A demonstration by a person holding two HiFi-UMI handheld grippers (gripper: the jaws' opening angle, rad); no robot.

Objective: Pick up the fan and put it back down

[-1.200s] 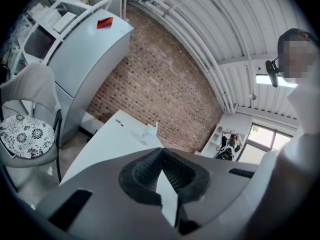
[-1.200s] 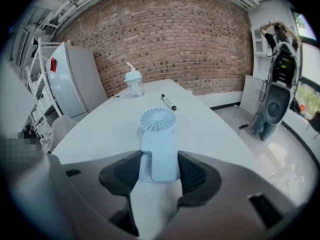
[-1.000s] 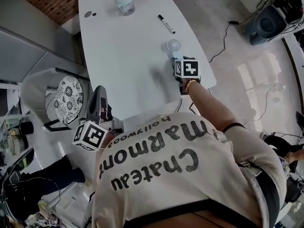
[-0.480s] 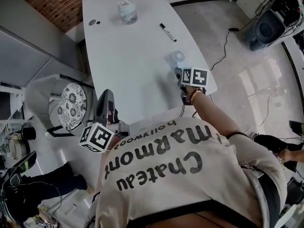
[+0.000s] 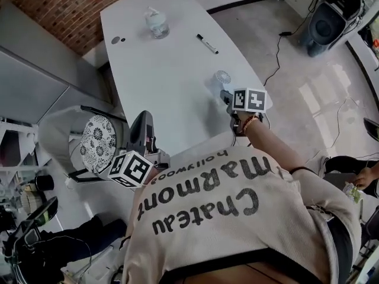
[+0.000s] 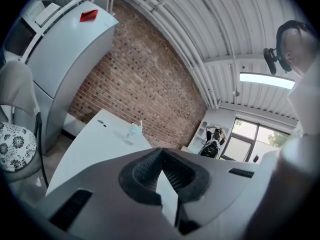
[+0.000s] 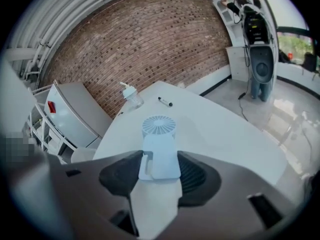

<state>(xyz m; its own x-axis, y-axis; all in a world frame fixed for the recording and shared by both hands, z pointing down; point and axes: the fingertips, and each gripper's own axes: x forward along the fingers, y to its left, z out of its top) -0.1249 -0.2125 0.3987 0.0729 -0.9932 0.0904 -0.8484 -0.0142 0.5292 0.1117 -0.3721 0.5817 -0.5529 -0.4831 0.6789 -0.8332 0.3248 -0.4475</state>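
Head view: the small pale-blue plastic handheld fan (image 5: 222, 77) sits in the right gripper (image 5: 228, 95) above the long white table (image 5: 160, 70), near its right edge. The left gripper (image 5: 141, 136) hangs beside the table's near end.

Left gripper view: jaws pressed together, empty.

Right gripper view: jaws clamped on the fan's body (grille facing away).

**Person and hand-held claws, seen from above.** Cream ribbed top (image 5: 237, 218) with large dark lettering across the back: "Chateau Marmont", and a smaller "Hollywood" beneath. Behind the right gripper (image 5: 224, 91), a beaded bracelet (image 5: 249, 123) circles the wrist. Further back, a thin dark band (image 5: 294, 170) marks the sleeve's edge. Each claw has a grey moulded shell and black ribbed pads (image 7: 197, 176). Behind the jaws sits a white cube (image 5: 249, 99) bearing black square markers. The left gripper (image 5: 143, 116) carries a matching cube (image 5: 130, 169).
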